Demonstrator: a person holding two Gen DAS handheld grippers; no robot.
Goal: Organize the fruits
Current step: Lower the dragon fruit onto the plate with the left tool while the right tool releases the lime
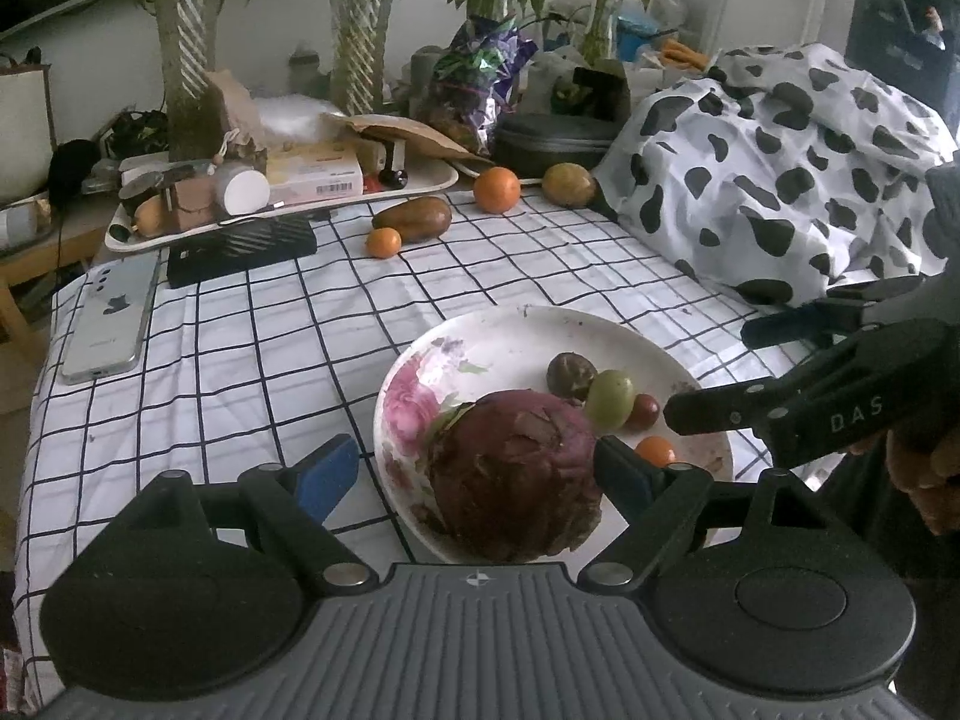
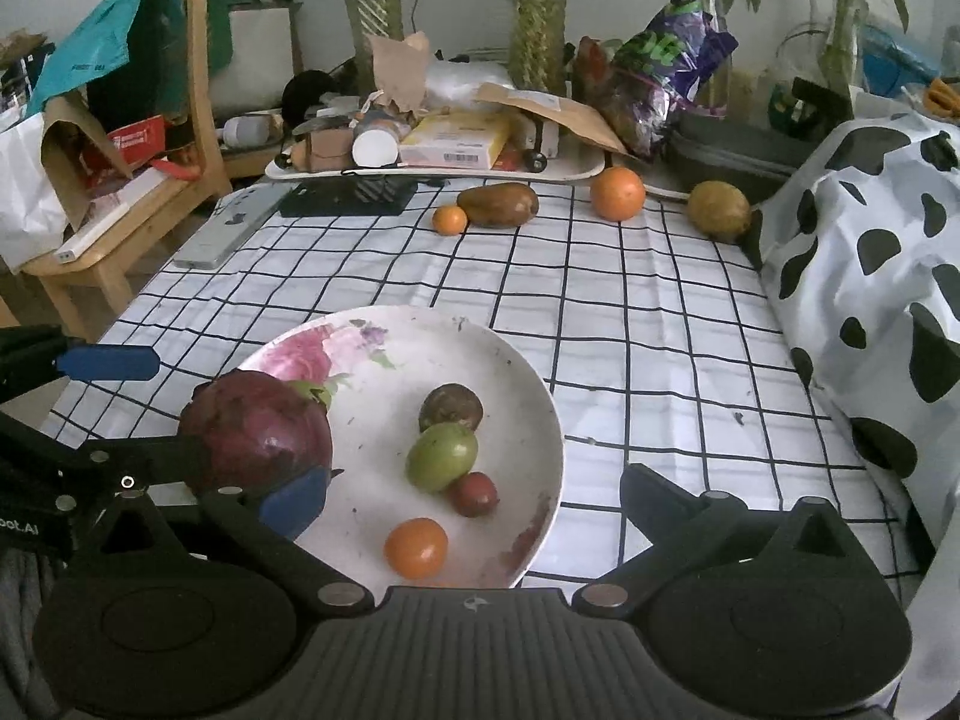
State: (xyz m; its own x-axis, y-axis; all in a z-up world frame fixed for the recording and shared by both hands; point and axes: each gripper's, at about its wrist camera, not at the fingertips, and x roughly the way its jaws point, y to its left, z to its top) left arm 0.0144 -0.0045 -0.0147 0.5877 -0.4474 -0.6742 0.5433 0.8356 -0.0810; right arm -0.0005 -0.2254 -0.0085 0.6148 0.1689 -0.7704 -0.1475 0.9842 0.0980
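A flowered white plate holds a large dark-red fruit, a brown fruit, a green fruit, a small red fruit and a small orange fruit. My left gripper is open, its fingers on either side of the red fruit without closing on it. My right gripper is open and empty over the plate's near edge. At the back lie a small orange, a brown mango, an orange and a yellow-green fruit.
A checked cloth covers the table. A cluttered white tray, a black case and a phone sit at the back left. A cow-print cloth bulges on the right. A wooden chair stands left.
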